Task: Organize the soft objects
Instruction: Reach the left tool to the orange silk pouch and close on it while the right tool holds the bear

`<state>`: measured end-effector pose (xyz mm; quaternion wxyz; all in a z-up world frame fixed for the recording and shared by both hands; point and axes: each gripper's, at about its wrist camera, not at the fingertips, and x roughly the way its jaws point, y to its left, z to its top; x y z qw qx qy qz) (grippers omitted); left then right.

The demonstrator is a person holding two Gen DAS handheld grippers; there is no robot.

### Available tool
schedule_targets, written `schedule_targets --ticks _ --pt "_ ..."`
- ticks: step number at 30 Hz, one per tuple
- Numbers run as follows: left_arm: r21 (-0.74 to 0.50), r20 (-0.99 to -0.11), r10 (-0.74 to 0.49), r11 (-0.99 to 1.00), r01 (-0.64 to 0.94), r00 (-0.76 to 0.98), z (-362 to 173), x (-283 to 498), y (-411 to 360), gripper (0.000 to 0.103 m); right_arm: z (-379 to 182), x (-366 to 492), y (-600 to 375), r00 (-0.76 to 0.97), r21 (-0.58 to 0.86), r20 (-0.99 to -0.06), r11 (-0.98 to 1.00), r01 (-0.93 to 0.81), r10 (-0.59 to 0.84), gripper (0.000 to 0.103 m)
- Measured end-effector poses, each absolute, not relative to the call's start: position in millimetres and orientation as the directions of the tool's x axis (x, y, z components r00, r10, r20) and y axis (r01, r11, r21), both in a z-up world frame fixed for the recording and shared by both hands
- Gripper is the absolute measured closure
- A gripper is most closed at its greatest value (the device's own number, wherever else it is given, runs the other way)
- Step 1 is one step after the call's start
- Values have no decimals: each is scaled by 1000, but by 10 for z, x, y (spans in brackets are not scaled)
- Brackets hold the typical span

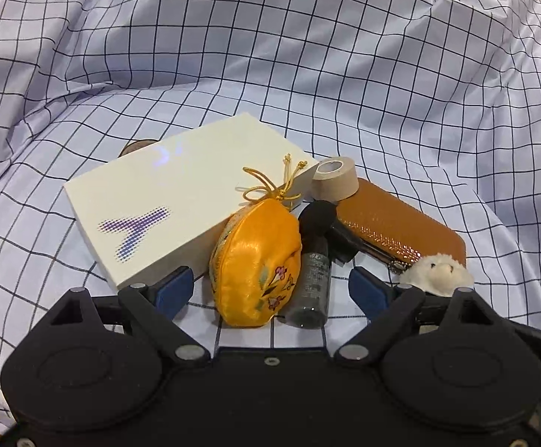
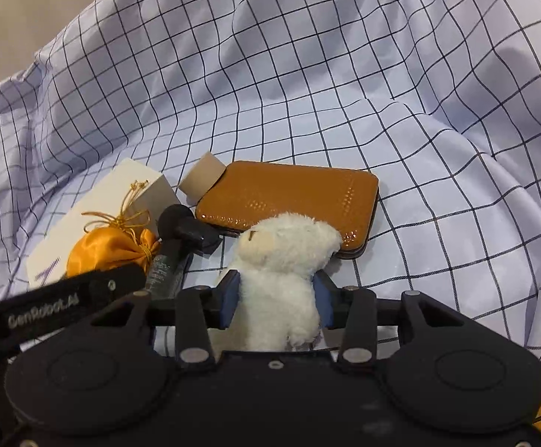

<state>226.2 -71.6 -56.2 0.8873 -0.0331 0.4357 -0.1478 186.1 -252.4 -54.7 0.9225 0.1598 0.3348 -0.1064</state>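
While right gripper (image 2: 276, 303) clamped white plush (image 2: 281, 279), left gripper (image 1: 270, 290) spread, straddling upright yellow pouch (image 1: 257, 268) beside bottle (image 1: 313, 279).

checked cloth (image 1: 307, 56): thin woven fabric, matt with a slight sheen, heavily wrinkled
white box (image 1: 181, 190): smooth card, semi-gloss, catches a light reflection; printed dotted purple mark
yellow pouch (image 1: 257, 264): satin, shiny, embroidered flowers; twisted gold cord drawstring
small bottle (image 1: 313, 279): dark translucent glass or plastic, can't tell which; matt black cap
tape roll (image 1: 335, 178): beige, matt, looks like paper or cloth tape
brown wallet (image 2: 293, 197): glossy leather-like, smooth, embossed dot pattern
plush toy (image 2: 281, 272): white fuzzy pile, soft
right gripper (image 2: 276, 300) and left gripper (image 1: 270, 288): matt black plastic bodies, metal pivot pins, blue pads on jaws
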Motion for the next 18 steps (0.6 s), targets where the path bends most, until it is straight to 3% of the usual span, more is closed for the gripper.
schedule_targets --ticks 6,14,18 --pt "-226 -772 -317 947 228 551 -618 2336 -761 17 -595 1867 -2508 736 192 -668 932 307 -105 59" --pt "-242 -768 -336 941 238 545 -617 2387 -769 17 -584 1862 -2478 737 146 -657 932 331 -159 18" --pt "-253 -778 -343 938 237 526 -655 2414 -760 16 -603 1897 -2379 742 96 -645 945 314 -181 11"
